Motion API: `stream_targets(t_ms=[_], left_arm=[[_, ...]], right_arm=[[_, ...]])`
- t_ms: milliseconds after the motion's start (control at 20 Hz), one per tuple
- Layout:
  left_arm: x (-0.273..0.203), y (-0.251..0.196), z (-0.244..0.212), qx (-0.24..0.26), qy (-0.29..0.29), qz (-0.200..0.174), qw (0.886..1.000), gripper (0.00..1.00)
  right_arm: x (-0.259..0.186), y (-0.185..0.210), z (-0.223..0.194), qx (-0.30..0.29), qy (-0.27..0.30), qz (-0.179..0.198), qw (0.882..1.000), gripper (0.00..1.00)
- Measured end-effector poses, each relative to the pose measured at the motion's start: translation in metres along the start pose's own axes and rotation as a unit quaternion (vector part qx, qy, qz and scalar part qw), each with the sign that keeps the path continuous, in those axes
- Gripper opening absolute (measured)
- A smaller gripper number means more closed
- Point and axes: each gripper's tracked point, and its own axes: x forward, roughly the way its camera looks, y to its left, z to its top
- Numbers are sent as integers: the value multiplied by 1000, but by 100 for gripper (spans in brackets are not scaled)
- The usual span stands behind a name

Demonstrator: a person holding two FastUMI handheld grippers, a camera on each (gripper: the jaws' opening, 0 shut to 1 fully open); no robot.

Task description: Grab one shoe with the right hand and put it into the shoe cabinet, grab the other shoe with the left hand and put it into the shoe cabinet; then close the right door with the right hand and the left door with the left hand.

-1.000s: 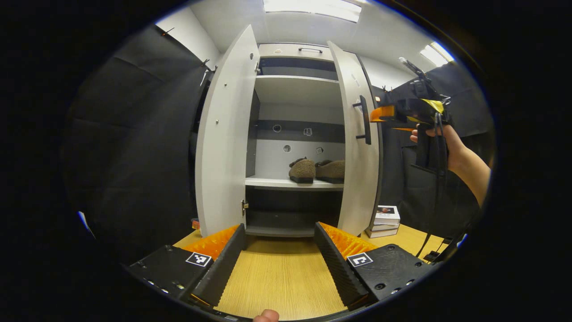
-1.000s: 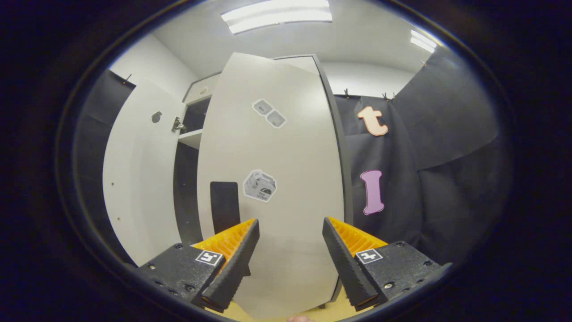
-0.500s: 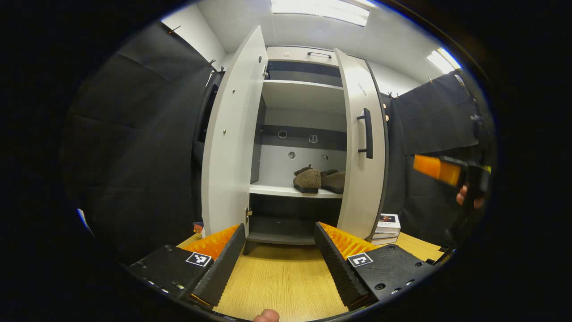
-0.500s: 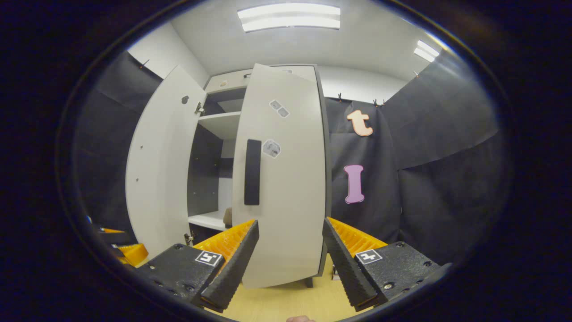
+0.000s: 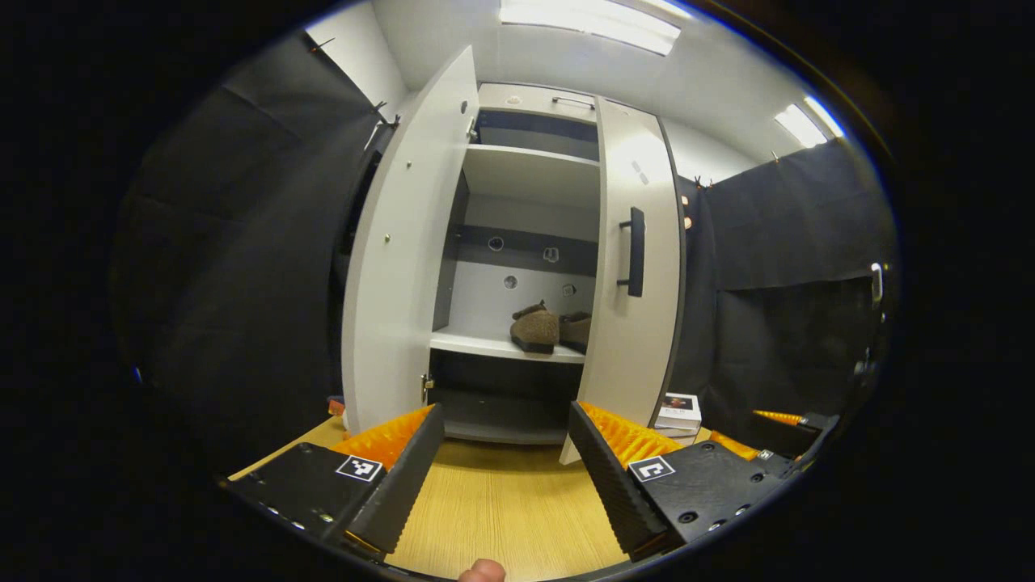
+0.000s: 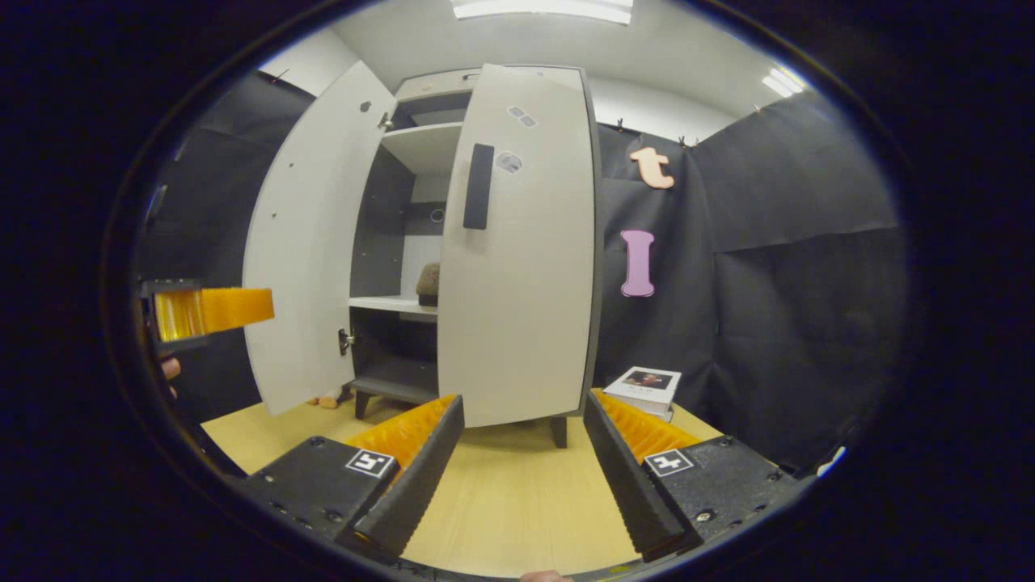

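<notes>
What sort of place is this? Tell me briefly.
Probably a staged recording booth, not a home: black cloth walls, a small shoe cabinet on a wooden table, and ceiling strip lights.

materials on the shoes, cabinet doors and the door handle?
Shoes: fuzzy brown, looks like felt or fleece over a dark sole. Right door and left door: smooth matte light-grey panels, probably laminated board. Handle: matte black bar; metal or plastic, can't tell.

Two shoes [image 5: 548, 327] sit on the cabinet shelf [image 5: 485, 344].
</notes>
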Motion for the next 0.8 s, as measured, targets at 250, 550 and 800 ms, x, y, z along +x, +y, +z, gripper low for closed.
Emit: stream_targets(t_ms=[250,550,800], left_arm=[[11,86,100,19,-96,66,993,94],[37,189,141,-30,-108,142,983,94],[75,230,140,-62,-105,168,978,95]], right_arm=[[-4,-3,9,-3,-7,1,1000,98],[-6,-9,29,-4,-27,-1,1000,97],[-9,-19,33,-2,-28,-12,1000,98]])
